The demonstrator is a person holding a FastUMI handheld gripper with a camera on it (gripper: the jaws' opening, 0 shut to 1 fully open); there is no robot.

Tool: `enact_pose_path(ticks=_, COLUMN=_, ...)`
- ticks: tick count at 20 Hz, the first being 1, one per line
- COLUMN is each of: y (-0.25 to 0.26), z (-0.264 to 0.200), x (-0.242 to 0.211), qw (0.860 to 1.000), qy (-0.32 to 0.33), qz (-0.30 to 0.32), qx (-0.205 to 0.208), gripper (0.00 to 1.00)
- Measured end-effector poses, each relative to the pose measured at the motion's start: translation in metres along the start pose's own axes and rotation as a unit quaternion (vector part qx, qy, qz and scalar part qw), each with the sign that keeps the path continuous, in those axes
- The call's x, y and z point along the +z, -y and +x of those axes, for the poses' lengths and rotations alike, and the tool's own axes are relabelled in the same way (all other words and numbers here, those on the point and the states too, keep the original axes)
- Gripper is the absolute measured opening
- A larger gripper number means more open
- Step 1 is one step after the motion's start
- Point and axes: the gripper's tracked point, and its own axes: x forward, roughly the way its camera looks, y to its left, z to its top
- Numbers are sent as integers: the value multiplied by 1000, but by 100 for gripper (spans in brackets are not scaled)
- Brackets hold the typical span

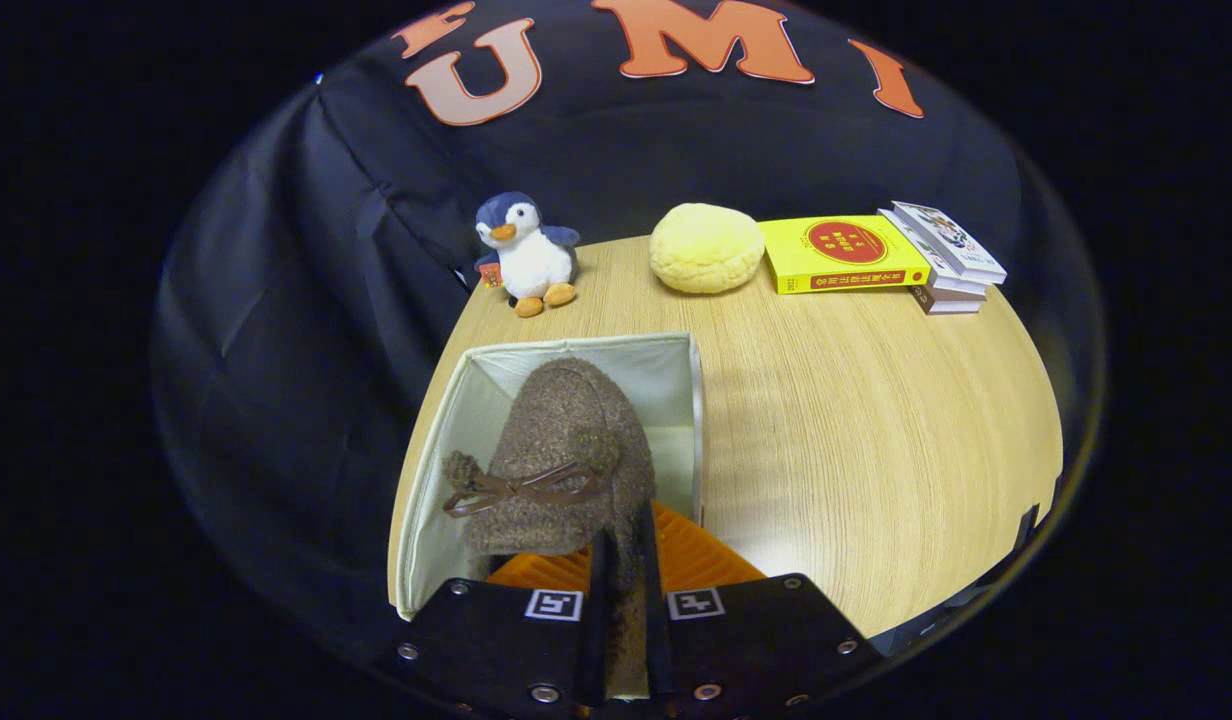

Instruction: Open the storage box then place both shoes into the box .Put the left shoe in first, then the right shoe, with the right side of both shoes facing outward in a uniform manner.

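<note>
A brown fuzzy shoe (566, 440) with a thin brown bow hangs toe-forward over the open white storage box (676, 365). My gripper (624, 560) is shut on the shoe's rear edge, with both fingers pressing a thin strip of the fabric between them. The box stands on the wooden table (856, 440) just ahead of the fingers, its mouth facing up. The shoe covers much of the box's inside, so its floor is mostly hidden.
Beyond the box, along the table's far edge, stand a plush penguin (526, 255), a round yellow cushion (706, 248), a yellow book (841, 255) and a small stack of books (946, 260). Bare wood lies to the right of the box.
</note>
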Motion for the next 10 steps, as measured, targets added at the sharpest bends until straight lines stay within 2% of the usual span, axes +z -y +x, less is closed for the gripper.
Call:
enact_pose_path(ticks=5, y=-4, z=-23, x=16, qw=999, qy=33, qz=4, qx=31, gripper=30)
enact_pose_path(ticks=10, y=23, z=-69, x=52, qw=992, qy=112, qz=-9, qx=51, gripper=44)
